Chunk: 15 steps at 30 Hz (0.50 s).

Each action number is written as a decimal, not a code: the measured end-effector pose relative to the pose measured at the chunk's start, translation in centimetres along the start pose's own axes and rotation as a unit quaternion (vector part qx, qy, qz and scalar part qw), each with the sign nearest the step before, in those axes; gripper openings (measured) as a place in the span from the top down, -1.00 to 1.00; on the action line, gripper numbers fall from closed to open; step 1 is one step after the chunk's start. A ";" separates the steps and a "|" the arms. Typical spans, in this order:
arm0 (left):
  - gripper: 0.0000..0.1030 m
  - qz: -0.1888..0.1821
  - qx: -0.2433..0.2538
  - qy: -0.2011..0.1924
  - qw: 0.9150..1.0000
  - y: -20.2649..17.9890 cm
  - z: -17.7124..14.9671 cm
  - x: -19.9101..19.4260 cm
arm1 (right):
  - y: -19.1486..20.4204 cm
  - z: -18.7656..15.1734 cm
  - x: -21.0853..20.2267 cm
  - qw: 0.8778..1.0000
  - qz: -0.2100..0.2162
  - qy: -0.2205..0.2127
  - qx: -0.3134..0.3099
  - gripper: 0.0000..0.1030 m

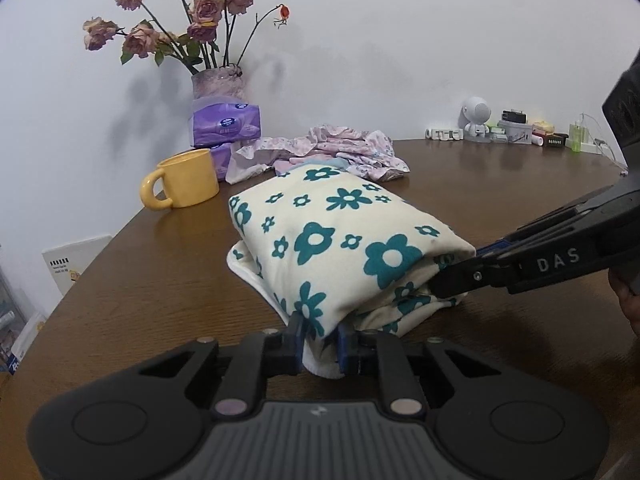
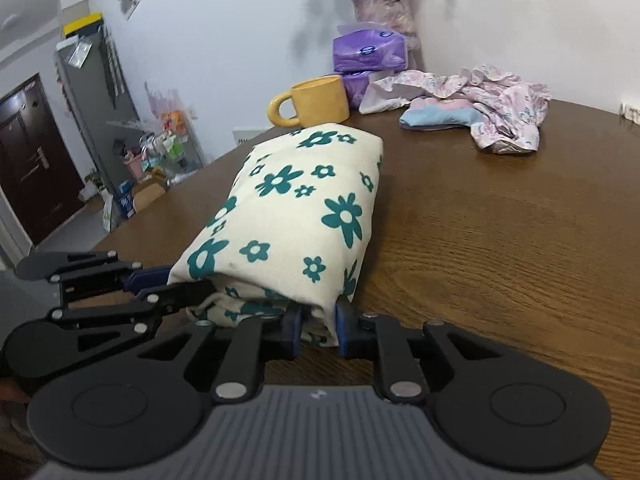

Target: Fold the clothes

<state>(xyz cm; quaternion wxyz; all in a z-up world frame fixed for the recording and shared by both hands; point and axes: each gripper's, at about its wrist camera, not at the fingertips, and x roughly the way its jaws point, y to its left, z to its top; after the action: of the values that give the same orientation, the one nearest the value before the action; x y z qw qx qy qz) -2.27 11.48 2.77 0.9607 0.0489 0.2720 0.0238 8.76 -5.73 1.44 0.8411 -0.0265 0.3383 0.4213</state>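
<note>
1. Here the left wrist view alone shows the far right edge of the table (image 1: 500, 184), lined with a small white robot figure (image 1: 477, 119) and little bottles and boxes; the right wrist view alone shows the room past the table's left edge, with a dark door (image 2: 38, 160) and a grey cabinet (image 2: 100, 80).
2. Both views show the folded cream garment with teal flowers (image 1: 340, 240) lying near the table's near edge, a yellow mug (image 1: 184, 180) behind it, purple tissue packs (image 1: 226, 124), a vase of dried roses (image 1: 218, 84) and a crumpled pink garment (image 1: 340, 148) towards the far edge.
3. The left tongs (image 1: 320, 344) are nearly closed, pinching a near corner of the folded garment between blue pads.
4. The right tongs (image 2: 318, 330) are likewise narrowed onto the garment's other near corner, gripping its layered edge.
</note>
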 end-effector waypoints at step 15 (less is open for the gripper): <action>-0.48 -0.117 -0.292 0.035 0.949 6.9 3.1 2.6 | -6.2 3.7 0.9 0.980 0.078 -0.014 0.180 0.12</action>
<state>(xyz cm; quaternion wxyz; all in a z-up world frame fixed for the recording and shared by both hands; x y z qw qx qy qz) 1.45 18.25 4.82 0.9189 -0.2671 0.2901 -0.0087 15.65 -7.89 2.27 0.8013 0.1576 0.3979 0.4181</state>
